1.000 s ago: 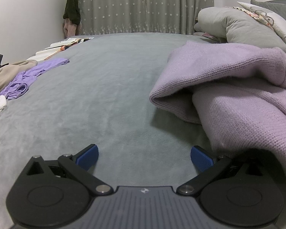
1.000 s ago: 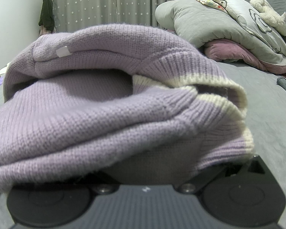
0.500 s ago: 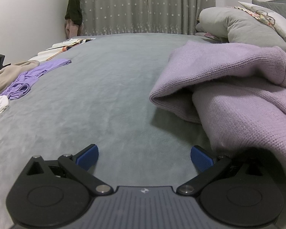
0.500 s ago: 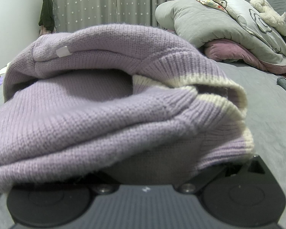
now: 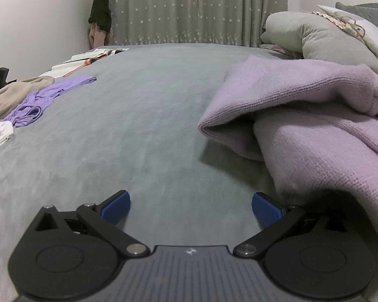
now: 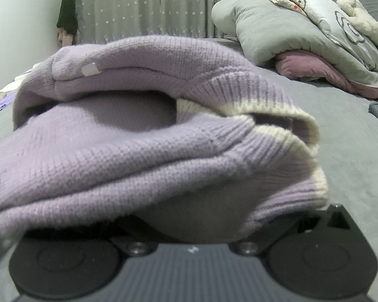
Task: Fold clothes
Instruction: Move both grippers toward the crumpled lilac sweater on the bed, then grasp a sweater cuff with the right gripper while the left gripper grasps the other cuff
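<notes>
Sweater (image 5: pixel 315 130) on bed (image 5: pixel 138 115); clothes pile (image 5: pixel 25 100) far left.

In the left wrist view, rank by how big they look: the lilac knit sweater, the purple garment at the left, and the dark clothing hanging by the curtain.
1. lilac knit sweater, though nearness to the camera inflates it
2. purple garment
3. dark hanging clothing, farthest away, so its true size is unsure

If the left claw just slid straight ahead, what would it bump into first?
Probably nothing soon. The left claw is open over the bare grey blanket, and the way ahead looks free up to the curtain. The purple sweater lies just to its right and might brush that side; depth is hard to judge.
</notes>
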`<state>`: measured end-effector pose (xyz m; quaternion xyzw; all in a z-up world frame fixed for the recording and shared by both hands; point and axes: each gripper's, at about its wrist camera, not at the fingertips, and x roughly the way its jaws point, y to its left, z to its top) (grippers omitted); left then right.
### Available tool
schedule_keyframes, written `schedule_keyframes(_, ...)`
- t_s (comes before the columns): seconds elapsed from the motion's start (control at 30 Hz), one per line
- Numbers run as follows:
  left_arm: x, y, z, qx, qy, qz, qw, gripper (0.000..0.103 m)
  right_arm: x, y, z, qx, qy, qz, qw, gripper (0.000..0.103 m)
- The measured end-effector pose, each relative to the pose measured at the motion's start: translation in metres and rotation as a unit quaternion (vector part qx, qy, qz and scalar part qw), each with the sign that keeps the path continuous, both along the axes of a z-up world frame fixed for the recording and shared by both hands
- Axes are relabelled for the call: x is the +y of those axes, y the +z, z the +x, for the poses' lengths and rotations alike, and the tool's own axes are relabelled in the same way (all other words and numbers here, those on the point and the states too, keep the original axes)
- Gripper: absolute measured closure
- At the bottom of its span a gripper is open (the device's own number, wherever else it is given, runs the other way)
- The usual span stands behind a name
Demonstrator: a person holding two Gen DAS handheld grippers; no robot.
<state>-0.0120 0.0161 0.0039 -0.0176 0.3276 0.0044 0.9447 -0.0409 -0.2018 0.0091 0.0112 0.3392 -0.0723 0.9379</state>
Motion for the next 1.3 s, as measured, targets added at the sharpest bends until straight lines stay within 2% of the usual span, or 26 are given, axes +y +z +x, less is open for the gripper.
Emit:
schedule_keyframes(0.13, -0.003, 0.004, -0.001, 0.010, 0.001, -0.001, 1.0000, 0.000, 0.002, 0.008, -0.010, -0.026, 0.011, -0.040, 0.999, 0.000)
schedule_keyframes(0.2, -0.003, 0.016, -0.005, 0.008, -0.004, 0.009, 0.9999, 0.000, 0.004, 0.012, -0.014, -0.029, 0.018, -0.055, 0.998, 0.000)
schedule_keyframes(0.27, -0.006, 0.030, -0.011, -0.020, -0.006, 0.033, 0.9992, 0.000, 0.010, 0.021, -0.019, -0.029, 0.027, -0.078, 0.996, 0.000)
schedule_keyframes(0.33, -0.009, 0.040, -0.014, -0.029, -0.014, 0.058, 0.9978, 0.000, 0.018, 0.032, -0.026, -0.039, 0.044, -0.110, 0.992, 0.000)
schedule_keyframes(0.47, -0.004, 0.048, -0.015, -0.008, -0.025, 0.037, 0.9990, 0.000, 0.030, 0.054, -0.045, -0.072, 0.082, -0.165, 0.980, 0.000)
schedule_keyframes(0.57, 0.000, 0.053, -0.018, -0.003, -0.031, 0.022, 0.9993, 0.000, 0.031, 0.066, -0.054, -0.080, 0.117, -0.185, 0.973, 0.000)
schedule_keyframes(0.73, 0.006, 0.064, -0.024, -0.006, -0.045, 0.023, 0.9987, 0.000, 0.026, 0.081, -0.064, -0.086, 0.154, -0.253, 0.951, 0.000)
schedule_keyframes(0.87, 0.005, 0.055, -0.019, 0.048, -0.051, 0.023, 0.9973, 0.000, 0.015, 0.083, -0.064, -0.070, 0.181, -0.276, 0.941, 0.000)
schedule_keyframes(0.9, 0.004, 0.055, -0.019, 0.050, -0.054, 0.023, 0.9970, 0.000, 0.012, 0.084, -0.064, -0.068, 0.184, -0.279, 0.940, 0.000)
schedule_keyframes(0.97, 0.000, 0.057, -0.021, 0.042, -0.063, 0.023, 0.9968, 0.000, 0.003, 0.091, -0.061, -0.064, 0.183, -0.278, 0.941, 0.000)
schedule_keyframes(1.07, -0.006, 0.057, -0.024, 0.029, -0.075, 0.043, 0.9958, 0.000, -0.016, 0.097, -0.059, -0.039, 0.193, -0.252, 0.947, 0.000)
schedule_keyframes(1.1, -0.009, 0.057, -0.026, 0.025, -0.079, 0.050, 0.9953, 0.000, -0.026, 0.101, -0.058, -0.028, 0.198, -0.230, 0.952, 0.000)
schedule_keyframes(1.2, -0.026, 0.058, -0.027, 0.032, -0.119, 0.073, 0.9897, 0.000, -0.045, 0.111, -0.057, -0.037, 0.189, -0.182, 0.964, 0.000)
schedule_keyframes(1.3, -0.033, 0.065, -0.026, 0.016, -0.127, 0.090, 0.9876, 0.000, -0.059, 0.114, -0.048, -0.040, 0.173, -0.101, 0.979, 0.000)
